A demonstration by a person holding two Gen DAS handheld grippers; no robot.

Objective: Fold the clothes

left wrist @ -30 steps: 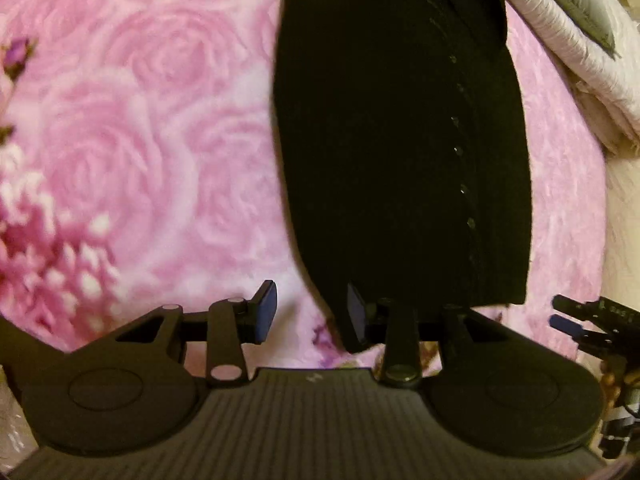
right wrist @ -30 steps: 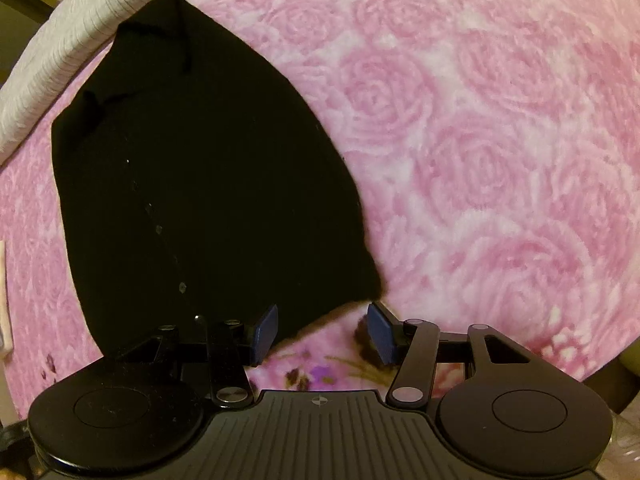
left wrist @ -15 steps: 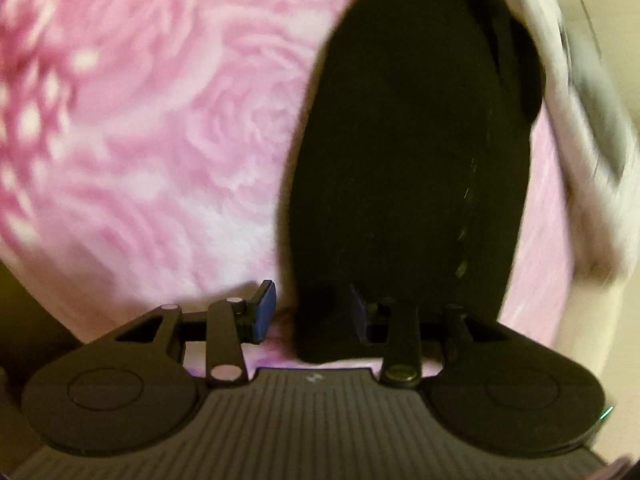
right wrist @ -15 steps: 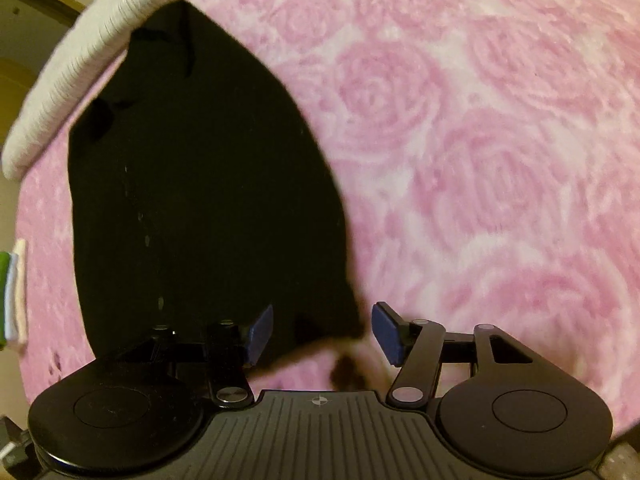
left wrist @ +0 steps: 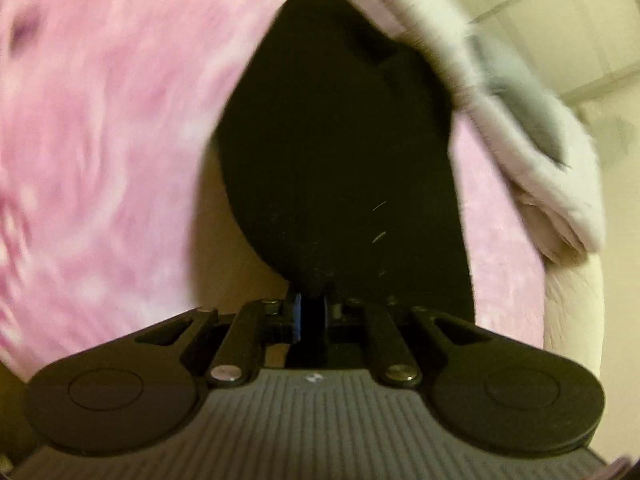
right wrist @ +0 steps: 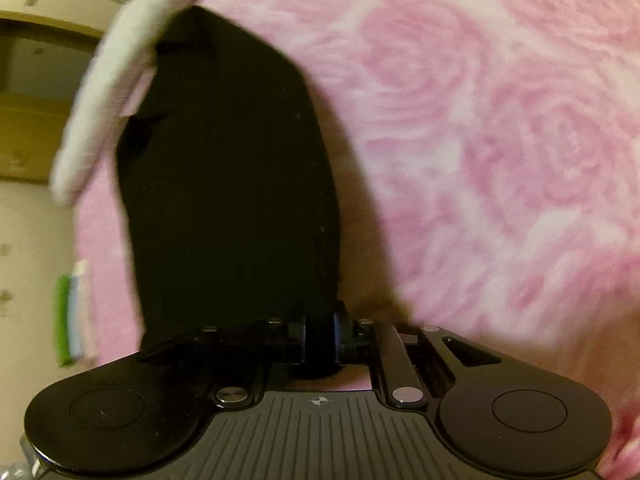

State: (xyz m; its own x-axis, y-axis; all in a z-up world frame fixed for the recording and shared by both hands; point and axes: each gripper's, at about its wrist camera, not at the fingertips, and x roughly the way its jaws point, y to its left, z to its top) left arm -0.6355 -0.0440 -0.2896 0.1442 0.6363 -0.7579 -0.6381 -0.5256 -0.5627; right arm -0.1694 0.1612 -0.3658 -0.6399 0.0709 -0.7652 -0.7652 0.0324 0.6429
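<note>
the black garment [left wrist: 344,152] lies lengthwise on the pink rose-print bedspread [left wrist: 100,140], its far end tucked against the white quilt [left wrist: 520,128] at the far side of the bed. its near hem is lifted off the cover, and i have a corner in each tool. my left gripper [left wrist: 312,314] is closing, and its blue pads already pinch the left near corner of the cloth. my right gripper [right wrist: 320,334] is closing too, with the right near corner bunched dark between its pads.

i judge this thing as light and completely limp. it looks like a soft knit, and the faint line of small studs or buttons [left wrist: 378,236] down it adds no stiffness. it will sag between my two grips and drape wherever i carry it, so the hold belongs right at the hem corners, as now, with both hands kept apart to hold the edge taut. the fuzzy bedspread may drag on the fabric, so lifting rather than sliding should keep the fold clean.
</note>
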